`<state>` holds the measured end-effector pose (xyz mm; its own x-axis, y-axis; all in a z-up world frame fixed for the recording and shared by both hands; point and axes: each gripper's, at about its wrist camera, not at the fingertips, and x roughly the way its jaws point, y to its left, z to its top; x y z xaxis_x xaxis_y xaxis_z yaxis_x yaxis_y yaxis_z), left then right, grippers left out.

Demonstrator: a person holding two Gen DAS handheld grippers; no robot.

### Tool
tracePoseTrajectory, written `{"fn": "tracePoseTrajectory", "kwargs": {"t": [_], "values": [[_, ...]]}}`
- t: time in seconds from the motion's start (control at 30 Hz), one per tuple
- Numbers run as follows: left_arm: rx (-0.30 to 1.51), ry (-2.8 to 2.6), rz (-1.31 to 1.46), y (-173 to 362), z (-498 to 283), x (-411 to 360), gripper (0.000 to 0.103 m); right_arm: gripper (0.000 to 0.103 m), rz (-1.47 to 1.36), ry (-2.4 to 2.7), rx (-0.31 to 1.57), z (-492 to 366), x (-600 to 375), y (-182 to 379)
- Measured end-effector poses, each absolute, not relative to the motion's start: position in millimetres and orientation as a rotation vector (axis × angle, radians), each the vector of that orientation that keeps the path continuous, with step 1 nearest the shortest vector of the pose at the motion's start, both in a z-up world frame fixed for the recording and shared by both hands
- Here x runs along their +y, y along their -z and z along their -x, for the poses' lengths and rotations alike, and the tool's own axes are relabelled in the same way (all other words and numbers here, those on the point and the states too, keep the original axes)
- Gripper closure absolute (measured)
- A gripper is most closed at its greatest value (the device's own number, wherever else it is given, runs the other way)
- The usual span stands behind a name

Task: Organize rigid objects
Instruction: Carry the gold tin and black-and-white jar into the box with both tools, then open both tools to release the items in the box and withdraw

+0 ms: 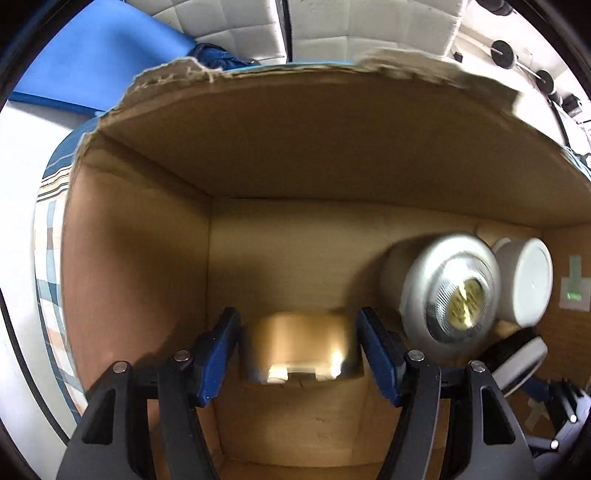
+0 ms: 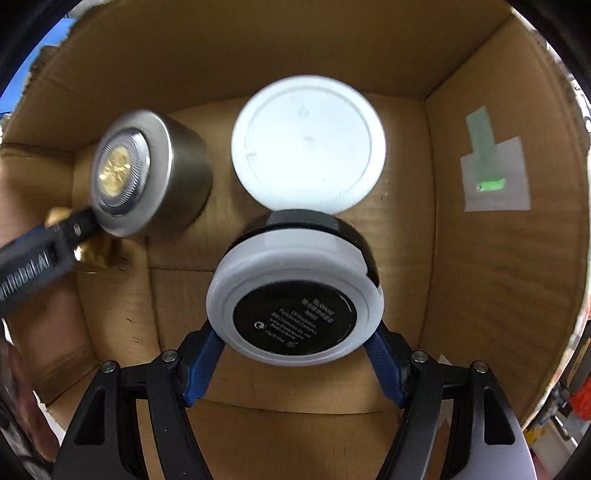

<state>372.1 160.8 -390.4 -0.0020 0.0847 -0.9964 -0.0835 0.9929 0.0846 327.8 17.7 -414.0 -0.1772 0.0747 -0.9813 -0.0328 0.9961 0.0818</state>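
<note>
Both grippers reach into a cardboard box (image 1: 295, 155). My left gripper (image 1: 300, 350) is shut on a shiny gold jar (image 1: 301, 350), blurred, low on the box floor. My right gripper (image 2: 295, 343) is shut on a round white and black compact (image 2: 295, 306), label side toward the camera; it also shows in the left wrist view (image 1: 517, 362). A silver jar with a gold medallion lid (image 2: 147, 177) and a white jar (image 2: 308, 144) stand against the back wall of the box (image 2: 258, 48). The left gripper's arm (image 2: 40, 254) and gold jar (image 2: 96, 251) appear beside the silver jar.
A taped paper patch with green tape (image 2: 495, 166) is on the box's right wall. Outside the box, a blue mat (image 1: 92, 62) and a patterned cloth (image 1: 51, 229) lie at the left. White padded panels (image 1: 332, 26) are behind.
</note>
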Motion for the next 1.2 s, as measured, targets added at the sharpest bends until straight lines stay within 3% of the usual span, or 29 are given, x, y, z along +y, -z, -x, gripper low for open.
{"fn": "tracePoseTrajectory", "kwargs": {"t": [0.4, 0.57, 0.6, 0.63, 0.9, 1.2], "values": [[1.668, -0.109, 0.066, 396, -380, 163, 0.039, 0.028, -0.053, -0.089, 1.811, -350, 16, 421], [1.630, -0.094, 0.076, 365, -373, 159, 0.024, 0.021, -0.060, -0.100, 1.798, -353, 15, 410], [1.621, -0.099, 0.070, 360, -372, 158, 0.011, 0.020, -0.059, -0.102, 1.795, -353, 15, 407], [1.606, -0.099, 0.071, 353, -371, 157, 0.004, 0.019, -0.058, -0.107, 1.789, -351, 16, 403], [1.514, -0.110, 0.078, 303, -338, 156, 0.004, 0.001, -0.042, -0.155, 1.725, -335, 25, 369], [1.451, -0.095, 0.108, 276, -289, 157, 0.004, 0.001, -0.020, -0.169, 1.637, -313, 24, 330]]}}
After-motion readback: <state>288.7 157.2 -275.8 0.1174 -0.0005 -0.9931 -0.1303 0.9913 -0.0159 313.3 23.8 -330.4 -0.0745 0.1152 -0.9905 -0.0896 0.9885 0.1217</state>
